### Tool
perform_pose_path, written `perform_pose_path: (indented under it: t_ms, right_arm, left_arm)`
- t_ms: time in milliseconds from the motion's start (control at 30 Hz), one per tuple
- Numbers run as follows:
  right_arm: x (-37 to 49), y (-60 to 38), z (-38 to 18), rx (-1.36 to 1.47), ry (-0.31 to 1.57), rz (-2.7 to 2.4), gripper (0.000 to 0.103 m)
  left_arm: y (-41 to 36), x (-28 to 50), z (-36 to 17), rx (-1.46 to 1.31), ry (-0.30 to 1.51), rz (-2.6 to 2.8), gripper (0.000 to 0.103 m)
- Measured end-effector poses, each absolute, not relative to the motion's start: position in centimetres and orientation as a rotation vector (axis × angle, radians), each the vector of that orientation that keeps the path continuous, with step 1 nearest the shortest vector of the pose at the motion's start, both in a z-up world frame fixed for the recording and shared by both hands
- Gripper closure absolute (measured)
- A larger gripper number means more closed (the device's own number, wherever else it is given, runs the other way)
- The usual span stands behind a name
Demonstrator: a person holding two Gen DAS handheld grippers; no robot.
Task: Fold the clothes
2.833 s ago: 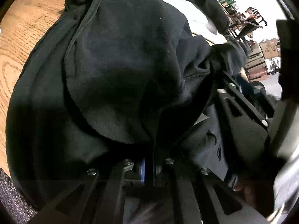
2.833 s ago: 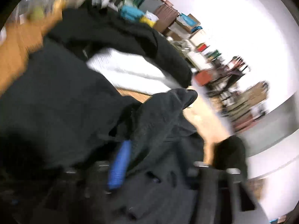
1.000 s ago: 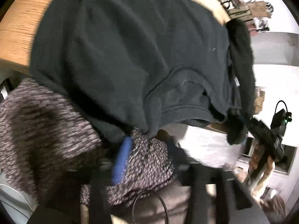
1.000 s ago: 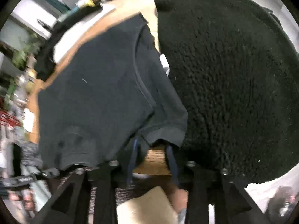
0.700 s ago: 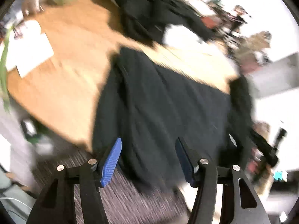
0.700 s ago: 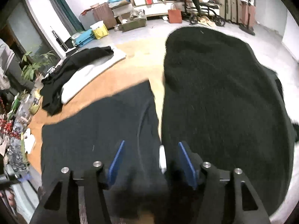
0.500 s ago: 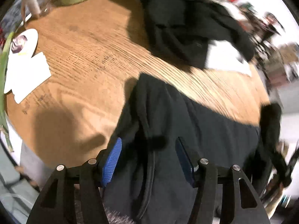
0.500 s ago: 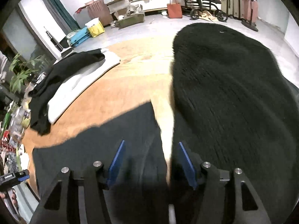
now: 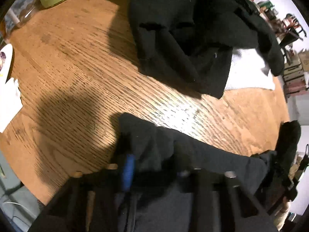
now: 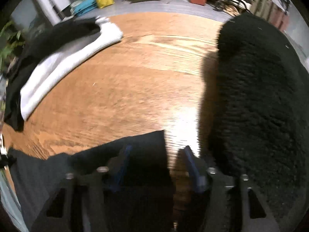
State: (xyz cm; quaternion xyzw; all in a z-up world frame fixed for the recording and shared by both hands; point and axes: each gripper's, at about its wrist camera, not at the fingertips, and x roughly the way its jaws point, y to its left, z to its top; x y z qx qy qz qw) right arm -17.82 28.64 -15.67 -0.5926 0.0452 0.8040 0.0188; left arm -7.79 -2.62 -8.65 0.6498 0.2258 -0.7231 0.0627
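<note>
Wooden worktop (image 9: pixel 81 73), left gripper (image 9: pixel 154 166) fingers just closing on dark garment (image 9: pixel 212 158) corner, right gripper (image 10: pixel 157 166) fingers narrowing astride its edge.

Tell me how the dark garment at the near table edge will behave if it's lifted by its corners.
The dark garment bunches into soft folds at the left gripper, so it is probably floppy and will sag between grips. It lies thin and flat on the wooden table, so likely light. Its near part appears to hang over the edge, so it may slide off.
</note>
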Motion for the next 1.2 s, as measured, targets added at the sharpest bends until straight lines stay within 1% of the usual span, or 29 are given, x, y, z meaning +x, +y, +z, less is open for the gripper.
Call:
perform_pose_path:
  t_ms: [33,67,100,133,300,333,400,467,500,567,600,633,667,700,733,767,833,1000,1200]
  right_arm:
    - [-17.8,28.2,-15.6,-1.819,0.111,2.502,0.075]
    - [-17.6,27.9,-15.3,-1.778,0.081,2.501,0.087]
    - [-17.5,27.7,-14.9,-1.737,0.052,2.499,0.094]
    - [-17.3,27.8,-14.4,-1.690,0.059,2.511,0.097]
    - [-16.6,29.8,-10.1,-1.488,0.253,2.599,0.098]
    - [-16.4,30.0,-9.4,-1.447,0.229,2.596,0.101]
    - [-15.9,30.2,-7.9,-1.342,0.141,2.574,0.102]
    - [-15.5,30.8,-7.7,-1.355,0.181,2.586,0.101]
    - [-15.3,31.0,-8.0,-1.380,0.212,2.590,0.100]
    - [-14.8,30.9,-8.9,-1.431,0.238,2.586,0.092]
    - [-14.6,30.8,-9.3,-1.452,0.245,2.589,0.084]
    - [-14.4,30.6,-9.6,-1.468,0.246,2.595,0.066]
    - [-14.3,30.5,-10.0,-1.484,0.246,2.601,0.059]
    - [-14.2,30.3,-10.4,-1.504,0.250,2.608,0.059]
    - [-14.3,30.1,-10.8,-1.529,0.257,2.613,0.056]
    - [-14.4,29.9,-11.2,-1.554,0.264,2.619,0.048]
    - [-14.9,29.6,-11.9,-1.598,0.267,2.620,0.042]
    - [-17.4,29.4,-14.0,-1.698,0.262,2.586,0.039]
    - [-20.1,29.2,-16.5,-1.801,0.315,2.546,0.042]
  left_arm:
    - [-2.8,-7.7,-8.5,1.946,0.694,-2.201,0.080]
    - [-3.1,-7.5,-8.3,1.921,0.697,-2.220,0.081]
    - [-3.4,-7.3,-7.9,1.890,0.692,-2.239,0.083]
    - [-3.7,-7.0,-7.3,1.855,0.687,-2.260,0.084]
    - [-5.0,-5.2,-4.1,1.729,0.716,-2.369,0.084]
    - [-5.3,-4.8,-3.5,1.709,0.722,-2.387,0.084]
    - [-6.1,-3.5,-2.9,1.684,0.693,-2.393,0.084]
    - [-6.2,-3.8,-3.5,1.698,0.736,-2.386,0.084]
    - [-6.3,-3.8,-3.8,1.706,0.757,-2.377,0.084]
    - [-6.6,-4.0,-4.9,1.735,0.763,-2.336,0.083]
    - [-6.2,-4.4,-5.2,1.750,0.770,-2.310,0.080]
    - [-6.3,-4.5,-5.6,1.760,0.790,-2.280,0.075]
    - [-6.4,-4.5,-5.9,1.767,0.813,-2.250,0.071]
    - [-6.8,-4.3,-6.2,1.761,0.849,-2.228,0.062]
    - [-7.2,-4.1,-6.4,1.754,0.883,-2.208,0.054]
    - [-7.7,-3.9,-6.6,1.745,0.913,-2.196,0.052]
    - [-8.2,-3.8,-6.9,1.737,0.932,-2.186,0.050]
    - [-8.8,-3.9,-7.6,1.773,0.900,-2.170,0.047]
    - [-8.1,-5.2,-8.7,1.816,0.879,-2.190,0.047]
